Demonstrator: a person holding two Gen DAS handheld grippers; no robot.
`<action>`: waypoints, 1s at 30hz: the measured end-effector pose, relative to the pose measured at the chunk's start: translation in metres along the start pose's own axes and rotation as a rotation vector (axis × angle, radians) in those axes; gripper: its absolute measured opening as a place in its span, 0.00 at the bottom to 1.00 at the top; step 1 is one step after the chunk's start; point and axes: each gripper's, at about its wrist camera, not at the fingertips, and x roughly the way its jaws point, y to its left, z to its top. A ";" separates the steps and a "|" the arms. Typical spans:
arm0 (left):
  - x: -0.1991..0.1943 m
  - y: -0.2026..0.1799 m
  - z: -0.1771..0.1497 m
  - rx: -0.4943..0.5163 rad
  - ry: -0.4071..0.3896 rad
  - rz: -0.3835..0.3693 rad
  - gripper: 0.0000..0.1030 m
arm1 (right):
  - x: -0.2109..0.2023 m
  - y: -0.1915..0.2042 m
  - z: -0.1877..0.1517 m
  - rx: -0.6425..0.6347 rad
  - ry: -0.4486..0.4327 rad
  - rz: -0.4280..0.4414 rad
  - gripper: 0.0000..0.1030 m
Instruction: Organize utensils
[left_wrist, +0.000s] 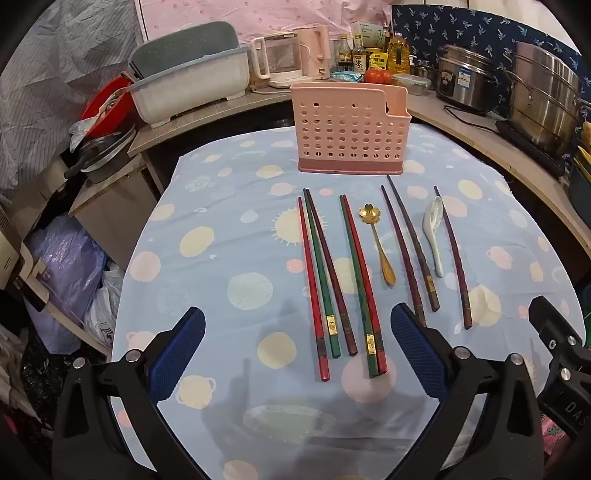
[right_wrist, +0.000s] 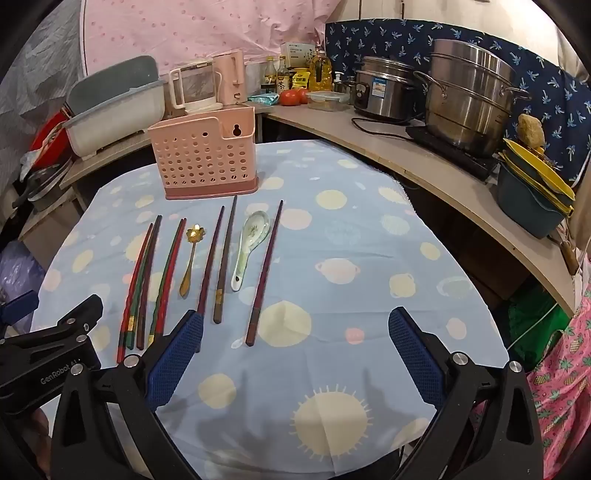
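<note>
Both tools, left (left_wrist: 297, 349) and right (right_wrist: 295, 349), hover released, holding nothing. Chopsticks (left_wrist: 323, 277) and two spoons (left_wrist: 376, 240) lie in a row on the bench (left_wrist: 221, 258). The holder (left_wrist: 349, 129) stands at 12 o'clock beyond them.

— What stands behind the table (right_wrist: 369, 236)?

— A pale wooden counter (right_wrist: 424, 162) wraps around it, crowded with steel pots (right_wrist: 465, 96), a clear kettle (left_wrist: 279, 61), oil bottles (left_wrist: 399, 53) and a grey dish tub (left_wrist: 192, 85).

— And the walls?

— Pink dotted cloth (right_wrist: 207, 29) hangs at the back, navy patterned cloth (right_wrist: 546, 88) to the right. Plastic bags (left_wrist: 70, 266) sit on the floor to the left.
</note>
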 end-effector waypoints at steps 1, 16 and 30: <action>0.000 0.000 0.000 0.000 0.002 0.001 0.93 | 0.000 0.000 0.000 -0.002 0.002 -0.002 0.94; 0.000 0.001 0.004 -0.007 -0.013 0.007 0.93 | -0.004 0.002 0.001 -0.003 -0.003 -0.002 0.94; -0.005 0.006 0.003 -0.015 -0.021 0.012 0.93 | -0.001 0.000 0.002 0.004 0.001 -0.001 0.94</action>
